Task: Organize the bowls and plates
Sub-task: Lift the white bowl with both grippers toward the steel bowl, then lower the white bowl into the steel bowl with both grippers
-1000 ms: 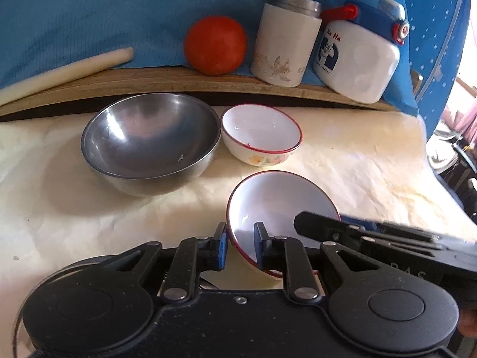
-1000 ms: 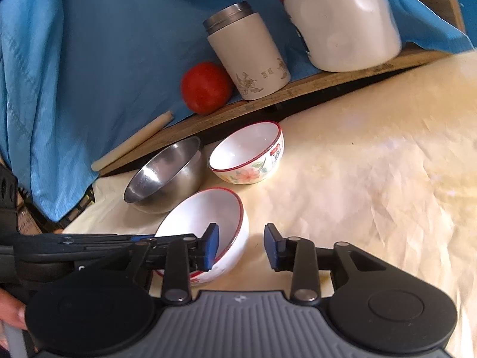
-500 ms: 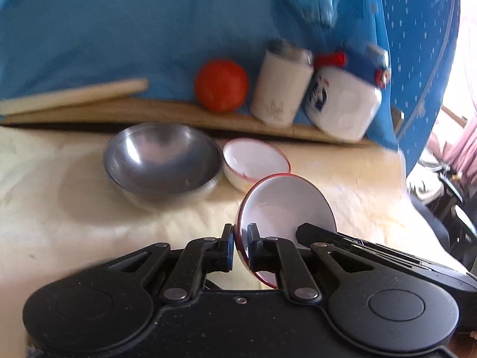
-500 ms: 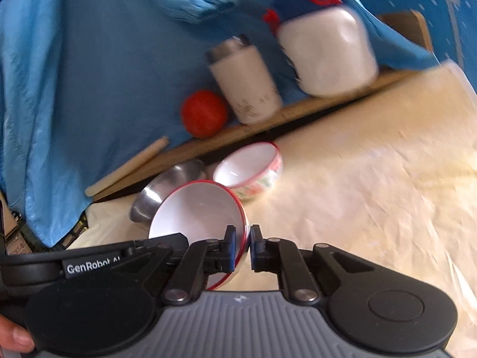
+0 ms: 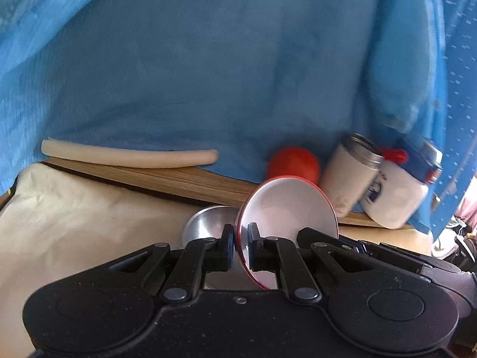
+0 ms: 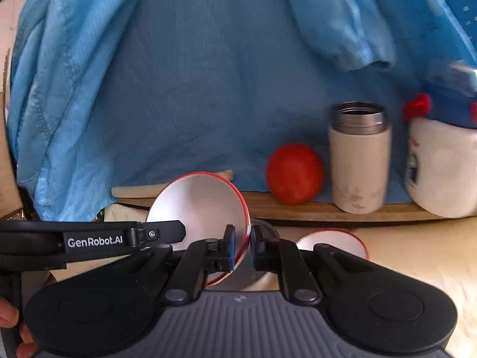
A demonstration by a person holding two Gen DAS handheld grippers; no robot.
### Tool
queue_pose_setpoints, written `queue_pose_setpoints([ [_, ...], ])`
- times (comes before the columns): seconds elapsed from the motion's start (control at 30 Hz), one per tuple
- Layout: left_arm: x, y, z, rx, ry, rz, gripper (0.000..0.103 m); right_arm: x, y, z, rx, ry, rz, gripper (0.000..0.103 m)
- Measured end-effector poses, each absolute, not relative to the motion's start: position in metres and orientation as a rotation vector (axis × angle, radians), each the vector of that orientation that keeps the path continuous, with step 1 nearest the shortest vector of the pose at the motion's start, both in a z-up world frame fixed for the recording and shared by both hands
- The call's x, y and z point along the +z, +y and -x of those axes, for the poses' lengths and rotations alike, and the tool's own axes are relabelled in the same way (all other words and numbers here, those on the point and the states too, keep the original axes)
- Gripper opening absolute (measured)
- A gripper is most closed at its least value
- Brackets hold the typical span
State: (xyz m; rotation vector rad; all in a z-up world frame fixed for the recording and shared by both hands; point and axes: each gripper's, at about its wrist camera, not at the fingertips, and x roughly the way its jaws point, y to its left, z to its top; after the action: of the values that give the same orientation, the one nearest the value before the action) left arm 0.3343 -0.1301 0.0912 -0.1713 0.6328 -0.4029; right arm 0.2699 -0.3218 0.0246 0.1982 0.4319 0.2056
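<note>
Both grippers, left gripper [image 5: 239,246] and right gripper [image 6: 241,246], fingers clamped on white bowl [image 5: 287,208] rim, tilted above steel bowl [image 5: 204,223].

Readable: "GenRobot.AI" in white on the black body of the left gripper [image 6: 240,252], seen in the right wrist view. Red and blue print on the white jug [image 5: 396,195], too blurred to read.

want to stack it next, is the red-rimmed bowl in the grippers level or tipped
Tipped: the red-rimmed bowl stands nearly on edge, its white inside facing sideways, empty.
</note>
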Motion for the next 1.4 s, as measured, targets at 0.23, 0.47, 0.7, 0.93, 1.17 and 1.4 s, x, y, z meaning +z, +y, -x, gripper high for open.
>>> queue_pose_setpoints([
  [0.23,0.064,-0.121,-0.372,-0.403,0.757,0.217,0.009,0.007,-0.325,-0.313,0.242,0.542,-0.254,0.011],
  [0.47,0.049,-0.119,-0.381,-0.412,0.791,0.238,0.010,-0.005,-0.324,-0.322,0.235,0.572,-0.253,0.011],
  [0.7,0.044,-0.117,-0.385,-0.399,0.801,0.240,0.009,-0.012,-0.323,-0.326,0.244,0.593,-0.258,0.011],
  [0.93,0.047,-0.121,-0.387,-0.400,0.817,0.183,0.009,-0.015,-0.326,-0.328,0.252,0.626,-0.285,0.011],
  [1.17,0.052,-0.129,-0.392,-0.397,0.844,0.113,0.010,-0.014,-0.326,-0.326,0.252,0.630,-0.279,0.012],
  [1.4,0.055,-0.136,-0.400,-0.394,0.880,0.053,0.012,-0.014,-0.324,-0.324,0.256,0.633,-0.266,0.012],
])
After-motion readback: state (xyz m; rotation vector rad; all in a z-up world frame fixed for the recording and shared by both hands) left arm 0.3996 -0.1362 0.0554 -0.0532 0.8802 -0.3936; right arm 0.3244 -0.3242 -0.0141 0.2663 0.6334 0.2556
